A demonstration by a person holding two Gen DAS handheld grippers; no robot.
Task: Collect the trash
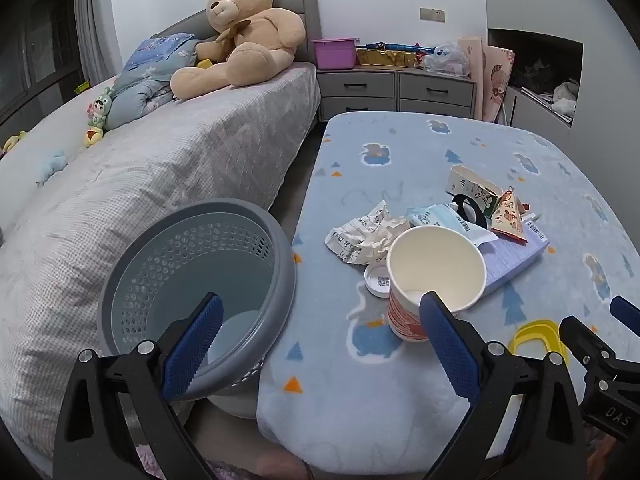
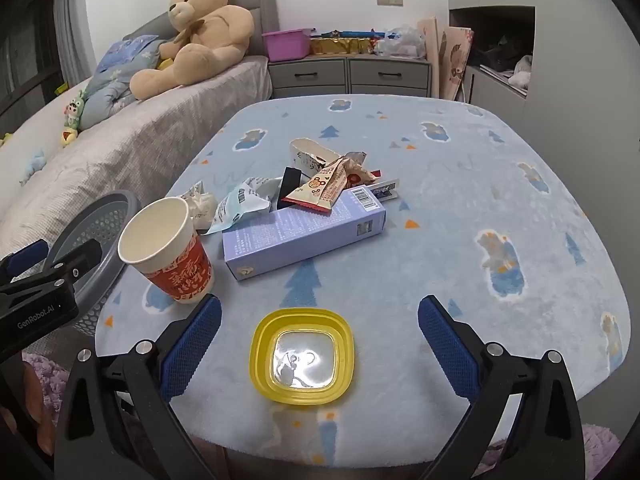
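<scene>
A grey perforated trash basket (image 1: 192, 280) stands between the bed and the blue blanket-covered table (image 1: 400, 152); its rim shows in the right wrist view (image 2: 96, 236). My left gripper (image 1: 320, 340) is open over the table's near left edge, the red-and-white paper cup (image 1: 432, 280) just past its right finger. My right gripper (image 2: 320, 344) is open, its fingers either side of a yellow lid (image 2: 302, 356). On the table lie crumpled paper (image 1: 368, 236), a white cap (image 1: 378, 278), a purple box (image 2: 304, 232), snack wrappers (image 2: 324, 188) and a small carton (image 2: 310, 154).
A bed (image 1: 140, 184) with a large teddy bear (image 1: 244, 36) and blue quilt runs along the left. Grey drawers (image 1: 396, 88) with a pink bin and clutter stand behind the table. A cabinet nook (image 1: 536, 68) is at the right.
</scene>
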